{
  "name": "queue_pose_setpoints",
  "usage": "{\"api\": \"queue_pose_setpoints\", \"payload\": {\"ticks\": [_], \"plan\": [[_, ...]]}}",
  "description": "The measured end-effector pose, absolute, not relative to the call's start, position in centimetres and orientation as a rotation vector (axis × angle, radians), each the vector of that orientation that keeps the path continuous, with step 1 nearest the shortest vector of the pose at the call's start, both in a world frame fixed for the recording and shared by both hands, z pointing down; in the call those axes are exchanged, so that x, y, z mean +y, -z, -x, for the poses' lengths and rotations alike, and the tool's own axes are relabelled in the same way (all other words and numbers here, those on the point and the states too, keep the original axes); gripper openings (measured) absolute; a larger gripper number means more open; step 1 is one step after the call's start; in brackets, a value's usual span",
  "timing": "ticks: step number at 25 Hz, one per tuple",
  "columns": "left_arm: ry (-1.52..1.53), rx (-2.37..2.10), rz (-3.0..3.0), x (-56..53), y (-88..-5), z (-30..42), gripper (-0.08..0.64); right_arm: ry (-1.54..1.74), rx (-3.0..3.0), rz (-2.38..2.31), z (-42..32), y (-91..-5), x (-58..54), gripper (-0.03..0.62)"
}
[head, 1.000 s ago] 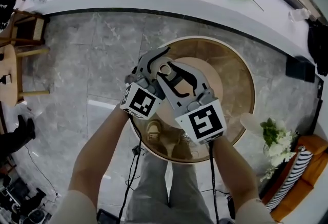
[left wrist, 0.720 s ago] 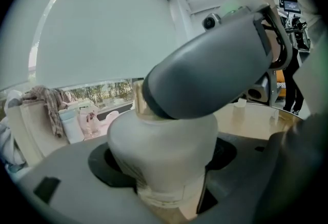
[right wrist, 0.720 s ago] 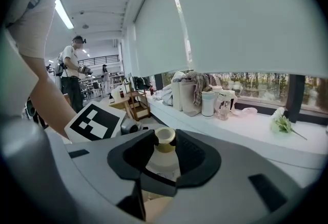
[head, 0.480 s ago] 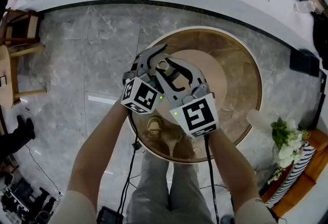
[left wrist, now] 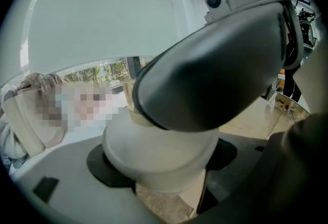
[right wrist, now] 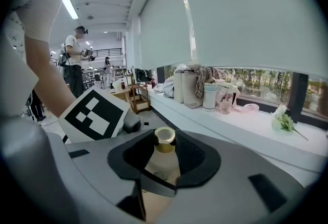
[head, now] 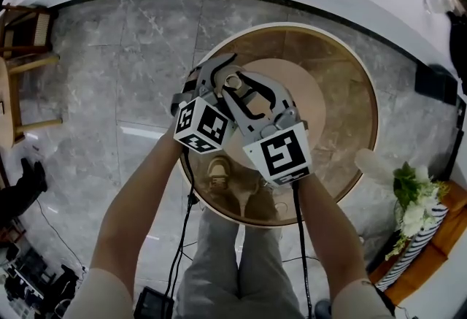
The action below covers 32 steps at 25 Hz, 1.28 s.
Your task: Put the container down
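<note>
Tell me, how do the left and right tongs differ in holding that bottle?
The left tongs clasp the bottle at its wide white belly; the right tongs close higher, below its gold neck. From above, the right tongs cross over the left tongs. Both are shut on the bottle.

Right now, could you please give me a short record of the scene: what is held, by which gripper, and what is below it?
held thing: container, white body, gold neck
left gripper: shut on the container's body
right gripper: shut on the same container
container pose: upright
below: round table, brown top
container touching table: cannot tell
</note>
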<state>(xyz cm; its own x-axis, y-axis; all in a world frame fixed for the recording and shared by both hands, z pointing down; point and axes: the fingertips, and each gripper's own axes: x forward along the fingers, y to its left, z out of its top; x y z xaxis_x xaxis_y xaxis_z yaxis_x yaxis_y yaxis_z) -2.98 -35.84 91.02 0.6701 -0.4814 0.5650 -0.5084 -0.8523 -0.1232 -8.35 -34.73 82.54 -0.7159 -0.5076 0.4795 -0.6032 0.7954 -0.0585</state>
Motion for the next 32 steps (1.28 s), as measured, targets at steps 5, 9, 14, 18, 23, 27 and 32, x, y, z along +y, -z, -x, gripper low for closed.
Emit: {"api": "queue_pose_setpoints", "payload": {"ticks": [5, 9, 14, 18, 23, 27, 32], "plan": [[-1.040, -0.826, -2.773, -35.5, -92.0, 3.5, 0.350, -0.220, -2.496, -0.824, 8.7, -83.5, -34.4, 0.126], [-1.042, -0.837, -2.759, -35.2, -92.0, 3.6, 0.350, -0.215, -2.491, -0.820, 8.8, -83.8, -34.1, 0.126], [-1.048, -0.853, -2.772, -34.9, -91.7, 3.8, 0.353, -0.241, -2.507, -0.835, 8.7, -84.0, -34.0, 0.126], [-1.031, -0.871, -2.759, -34.5, -91.5, 4.0, 0.353, -0.267, -2.499, -0.834, 8.7, -84.0, -33.8, 0.129], [-1.016, -0.883, -2.755, -34.3, -89.9, 4.6, 0.353, -0.317, -2.491, -0.857, 8.0, -82.8, -34.2, 0.187], [-0.938, -0.899, -2.753, -33.9, -86.9, 5.0, 0.353, -0.346, -2.501, -0.900, 6.8, -79.9, -34.4, 0.188], [-0.872, -0.966, -2.713, -33.8, -81.4, 6.2, 0.353, -0.329, -2.509, -0.928, 5.6, -74.4, -34.4, 0.187]]}}
